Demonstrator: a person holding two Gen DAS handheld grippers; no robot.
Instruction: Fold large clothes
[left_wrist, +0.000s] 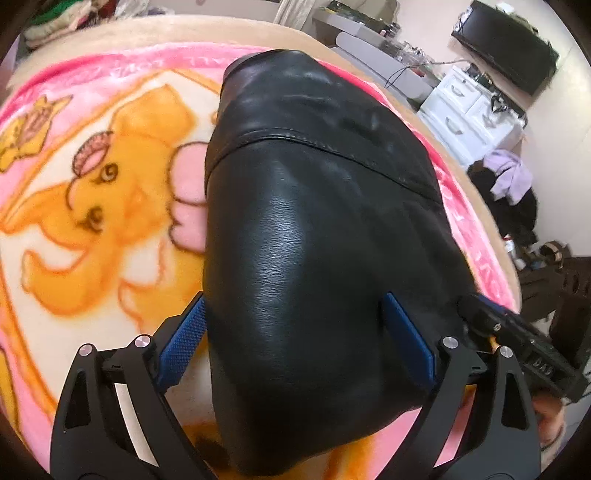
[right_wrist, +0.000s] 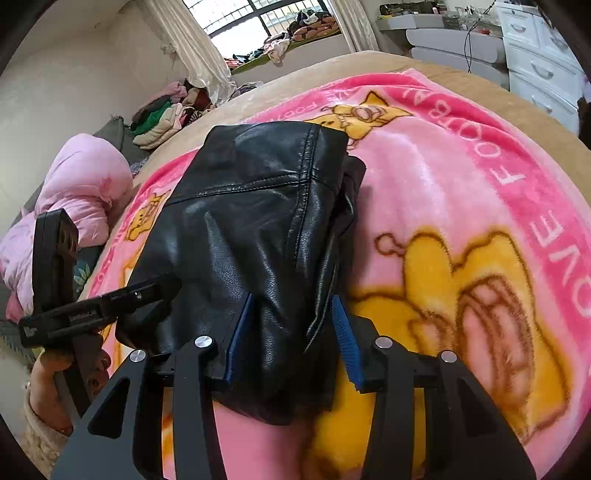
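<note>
We hold the folded black leather jacket (right_wrist: 255, 229) near the bed's front edge: right gripper (right_wrist: 291, 332) fingers clenched on its hem, left gripper (left_wrist: 295, 336) fingers released, straddling it; we should pinch all layers evenly.

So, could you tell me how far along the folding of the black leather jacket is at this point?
Mostly done, it seems: the jacket already lies as a compact folded bundle on the pink blanket. In hand: the right gripper has the near edge of the bundle between its blue pads, while the left gripper straddles it with its jaws wide. Left: probably only a last tuck or moving it aside.
</note>
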